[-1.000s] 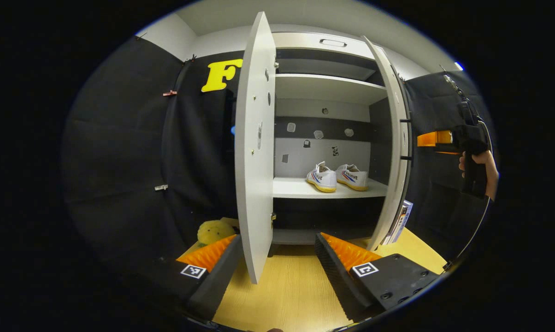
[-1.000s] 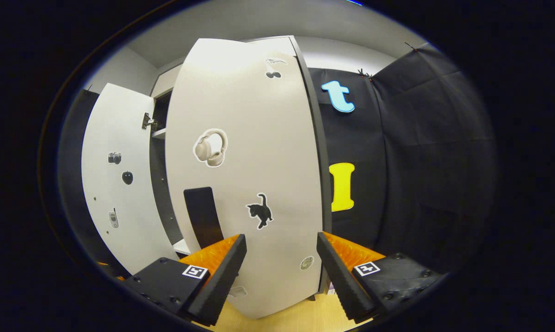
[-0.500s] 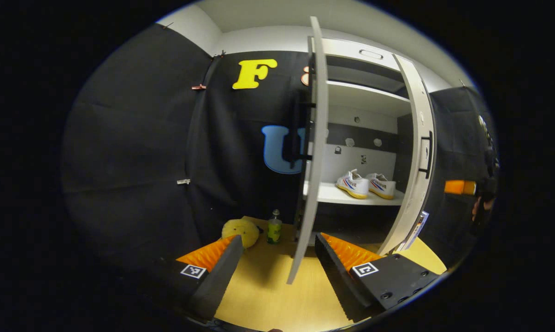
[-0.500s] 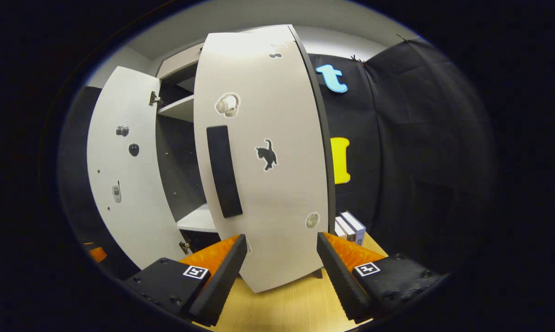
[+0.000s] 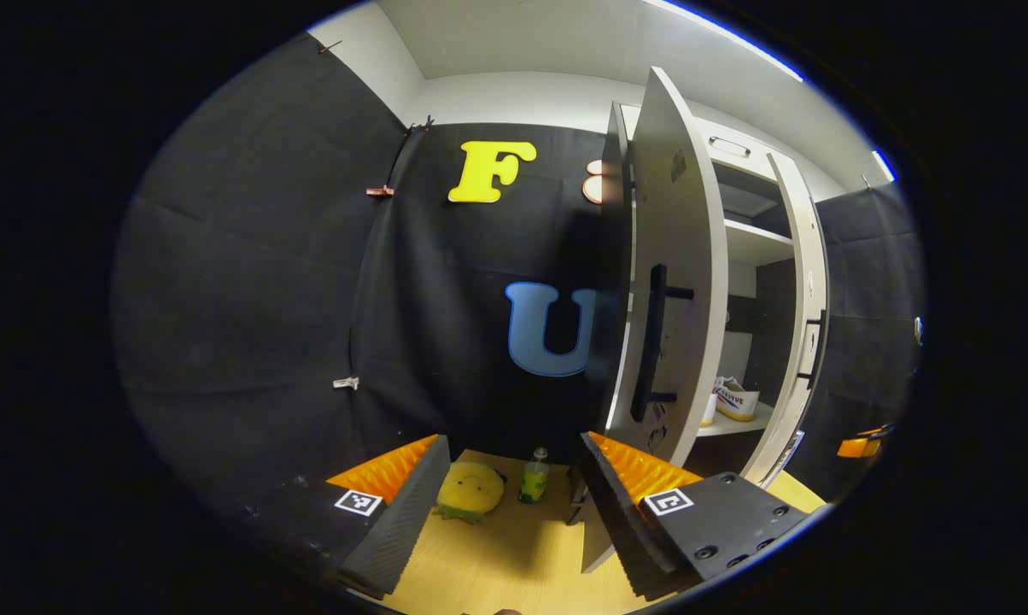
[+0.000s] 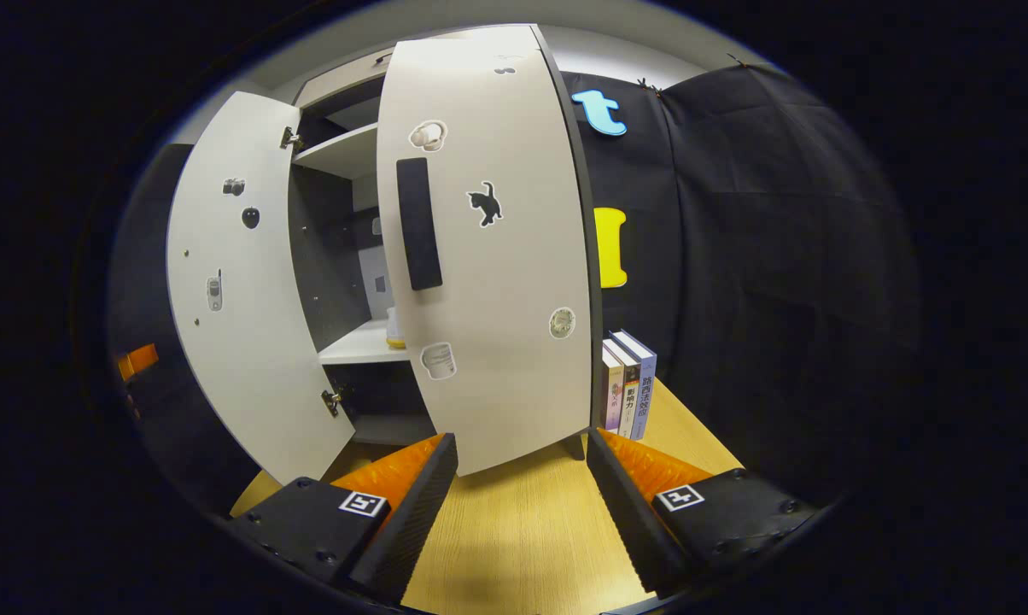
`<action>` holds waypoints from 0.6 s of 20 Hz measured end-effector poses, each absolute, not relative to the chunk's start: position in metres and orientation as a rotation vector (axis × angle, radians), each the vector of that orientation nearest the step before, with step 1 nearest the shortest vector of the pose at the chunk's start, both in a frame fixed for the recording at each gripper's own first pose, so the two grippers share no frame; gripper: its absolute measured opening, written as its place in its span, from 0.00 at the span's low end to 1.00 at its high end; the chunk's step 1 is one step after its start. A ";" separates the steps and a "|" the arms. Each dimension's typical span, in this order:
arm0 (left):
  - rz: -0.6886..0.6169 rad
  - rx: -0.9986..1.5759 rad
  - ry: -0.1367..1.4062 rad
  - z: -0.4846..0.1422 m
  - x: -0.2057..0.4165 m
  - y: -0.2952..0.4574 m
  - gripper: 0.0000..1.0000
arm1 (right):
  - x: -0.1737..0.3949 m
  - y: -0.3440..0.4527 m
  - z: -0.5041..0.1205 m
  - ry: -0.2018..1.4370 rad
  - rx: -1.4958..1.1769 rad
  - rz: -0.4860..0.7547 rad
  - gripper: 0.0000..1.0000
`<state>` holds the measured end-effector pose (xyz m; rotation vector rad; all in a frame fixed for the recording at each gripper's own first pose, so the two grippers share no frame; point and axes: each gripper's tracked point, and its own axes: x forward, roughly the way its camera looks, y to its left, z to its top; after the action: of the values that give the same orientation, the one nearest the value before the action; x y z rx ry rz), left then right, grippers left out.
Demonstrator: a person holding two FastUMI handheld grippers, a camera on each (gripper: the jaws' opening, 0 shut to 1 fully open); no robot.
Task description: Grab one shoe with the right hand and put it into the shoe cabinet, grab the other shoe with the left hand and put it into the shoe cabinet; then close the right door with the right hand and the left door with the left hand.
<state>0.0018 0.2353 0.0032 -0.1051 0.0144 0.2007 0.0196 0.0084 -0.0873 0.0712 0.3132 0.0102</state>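
Left gripper (image 5: 510, 483): jaws wide apart, nothing held, aimed past the outer face of the left door (image 5: 676, 282), near its dark bar handle (image 5: 651, 342). Right gripper (image 6: 521, 483): jaws likewise spread and empty, facing the right door (image 6: 488, 248), partly swung in. Shoes (image 5: 734, 400): on the white shelf (image 5: 727, 423) inside the shoe cabinet (image 6: 343, 154); loading judged complete. Step in hand: door closing. Advice: press flat on each door's outer face beside the handle, push steadily, right door first, left following. Surface: pale wood-grain tabletop (image 6: 514, 530), carrying upright books (image 6: 627, 384), a yellow plush toy (image 5: 470, 489) and a small bottle (image 5: 533, 480). Room: black cloth walls, white ceiling.
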 end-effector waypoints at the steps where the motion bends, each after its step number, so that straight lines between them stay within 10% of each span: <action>1: 0.187 -0.101 0.009 0.011 0.009 0.238 0.95 | 0.013 0.010 -0.091 0.322 0.063 0.012 0.98; 12: 0.013 -0.117 0.008 0.058 0.098 0.230 0.95 | -0.040 0.012 -0.128 0.409 0.049 -0.008 0.99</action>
<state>0.0977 0.2300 0.0581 -0.1174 0.0083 0.0129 -0.0397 0.0117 -0.1284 0.0489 0.4091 -0.0082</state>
